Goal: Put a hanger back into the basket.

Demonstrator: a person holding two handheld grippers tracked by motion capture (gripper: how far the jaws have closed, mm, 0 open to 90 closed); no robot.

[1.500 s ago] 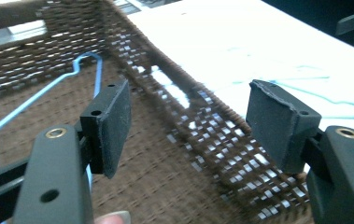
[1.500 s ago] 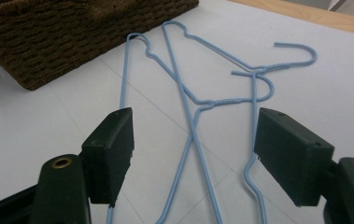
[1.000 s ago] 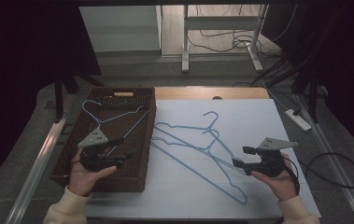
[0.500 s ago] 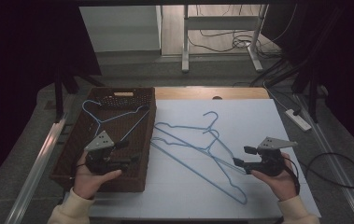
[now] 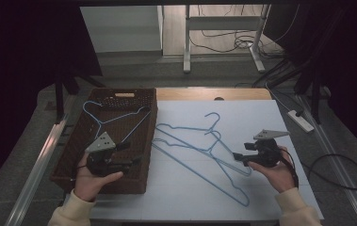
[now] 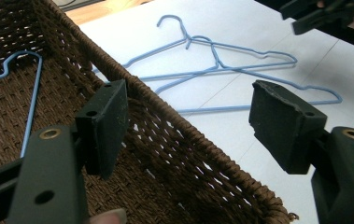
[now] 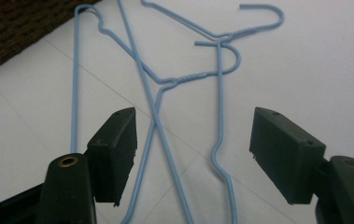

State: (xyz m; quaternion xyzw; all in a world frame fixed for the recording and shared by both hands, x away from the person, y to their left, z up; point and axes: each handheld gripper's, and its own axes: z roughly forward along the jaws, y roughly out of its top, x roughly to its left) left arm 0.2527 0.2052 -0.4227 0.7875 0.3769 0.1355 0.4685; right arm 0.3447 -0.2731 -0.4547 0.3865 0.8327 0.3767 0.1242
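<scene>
At a white table (image 5: 261, 117), the right gripper (image 5: 239, 157), jaws gaping wide and empty, is hovering at the 3 o'clock end of two overlapping blue hangers (image 5: 199, 150), while the left gripper (image 5: 131, 155), equally wide, is hanging over the brown wicker basket (image 5: 72, 155) at 9 o'clock, where a third hanger (image 5: 101, 120) is lying.

— What covers the bench (image 5: 270, 188)?

— A white sheet lies over most of its top, with a strip of bare wood showing along the far edge.

— And what lies directly on it?

— A dark brown woven basket (image 5: 133, 181) stands at its left side. Just beside the basket, two light blue wire hangers (image 5: 199, 148) lie flat on the white surface, crossing one another, their hooks towards the far edge.

— Do they touch the basket?

— That cannot be told.
</scene>
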